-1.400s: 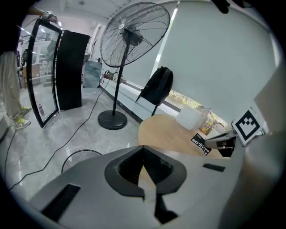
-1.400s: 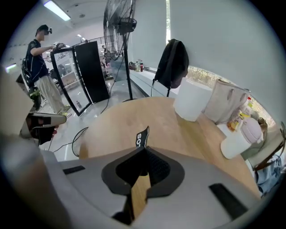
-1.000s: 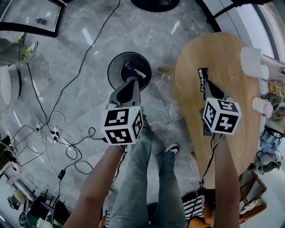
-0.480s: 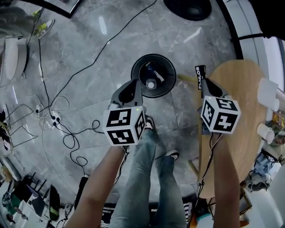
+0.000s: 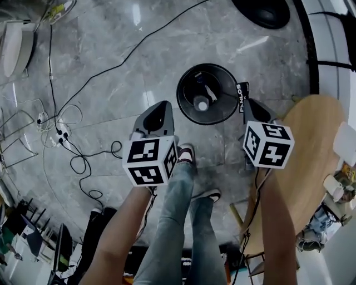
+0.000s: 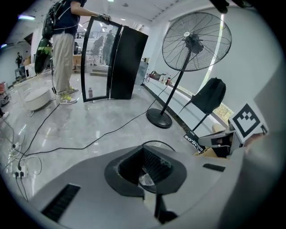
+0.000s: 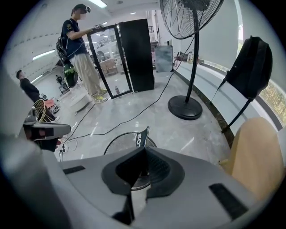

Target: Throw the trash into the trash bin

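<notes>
A round black trash bin (image 5: 207, 93) stands on the marble floor with a white cup and scraps inside. My right gripper (image 5: 247, 109) is shut on a flat black wrapper with white lettering (image 5: 241, 98), which hangs at the bin's right rim. In the right gripper view the wrapper (image 7: 142, 136) sticks up from the jaw tips, over the bin (image 7: 117, 144). My left gripper (image 5: 160, 108) is shut and empty, just left of the bin. In the left gripper view the bin rim (image 6: 157, 143) shows past the jaws, with the wrapper (image 6: 195, 142) to the right.
A wooden table (image 5: 311, 150) lies at the right. A fan base (image 5: 267, 11) stands beyond the bin. Cables and a power strip (image 5: 60, 132) trail over the floor at the left. The holder's shoes (image 5: 186, 153) are below the bin. A person (image 6: 62, 44) stands by a black cabinet (image 6: 127, 62).
Both grippers have swung left, off the table and over the floor. The bin now sits between them, and the wrapper, still held, has reached the bin's right rim.
</notes>
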A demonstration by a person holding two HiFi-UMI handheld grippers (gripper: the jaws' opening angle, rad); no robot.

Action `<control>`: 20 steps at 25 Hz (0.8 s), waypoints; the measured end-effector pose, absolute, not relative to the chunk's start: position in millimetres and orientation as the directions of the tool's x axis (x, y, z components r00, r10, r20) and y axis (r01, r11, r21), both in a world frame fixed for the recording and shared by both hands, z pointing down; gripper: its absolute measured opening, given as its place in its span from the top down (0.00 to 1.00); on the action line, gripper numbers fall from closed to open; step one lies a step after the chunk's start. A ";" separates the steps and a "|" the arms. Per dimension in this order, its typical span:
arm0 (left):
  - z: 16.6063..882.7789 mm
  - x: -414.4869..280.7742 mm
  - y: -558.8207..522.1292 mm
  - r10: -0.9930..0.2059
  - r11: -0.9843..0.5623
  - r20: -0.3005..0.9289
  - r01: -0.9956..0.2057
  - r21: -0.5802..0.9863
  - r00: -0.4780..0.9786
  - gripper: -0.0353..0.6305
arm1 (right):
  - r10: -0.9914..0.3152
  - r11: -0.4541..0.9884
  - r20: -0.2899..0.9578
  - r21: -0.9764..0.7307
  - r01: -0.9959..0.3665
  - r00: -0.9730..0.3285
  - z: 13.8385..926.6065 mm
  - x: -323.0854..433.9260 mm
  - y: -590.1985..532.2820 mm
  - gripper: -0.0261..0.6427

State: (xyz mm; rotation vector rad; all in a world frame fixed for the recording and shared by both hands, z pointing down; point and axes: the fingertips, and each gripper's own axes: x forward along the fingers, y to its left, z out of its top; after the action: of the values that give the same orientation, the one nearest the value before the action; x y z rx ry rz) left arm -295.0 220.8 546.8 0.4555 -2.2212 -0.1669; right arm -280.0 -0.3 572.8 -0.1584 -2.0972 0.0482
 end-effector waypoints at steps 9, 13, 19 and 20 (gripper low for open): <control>565.1 -297.9 239.5 -0.372 0.927 0.735 -0.268 0.262 -0.568 0.93 | 0.159 0.987 0.873 -0.129 0.097 -0.460 608.7 -284.0 28.5 0.95; 560.2 -299.9 247.5 -0.365 0.930 0.731 -0.259 0.260 -0.577 0.93 | 0.164 0.986 0.871 -0.126 0.113 -0.463 607.3 -286.1 36.5 0.81; 554.0 -295.7 248.8 -0.357 0.933 0.726 -0.255 0.253 -0.588 0.93 | 0.159 0.987 0.863 -0.126 0.100 -0.480 598.9 -278.7 31.8 0.80; 552.4 -294.6 247.9 -0.359 0.933 0.724 -0.258 0.252 -0.589 0.93 | 0.157 0.987 0.862 -0.127 0.094 -0.483 597.3 -276.4 29.6 0.80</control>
State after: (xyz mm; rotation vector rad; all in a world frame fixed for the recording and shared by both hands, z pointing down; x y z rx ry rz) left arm -294.6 247.9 552.4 0.4350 -2.2306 -0.1505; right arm -276.4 29.6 597.3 -0.1759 -2.0780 0.0752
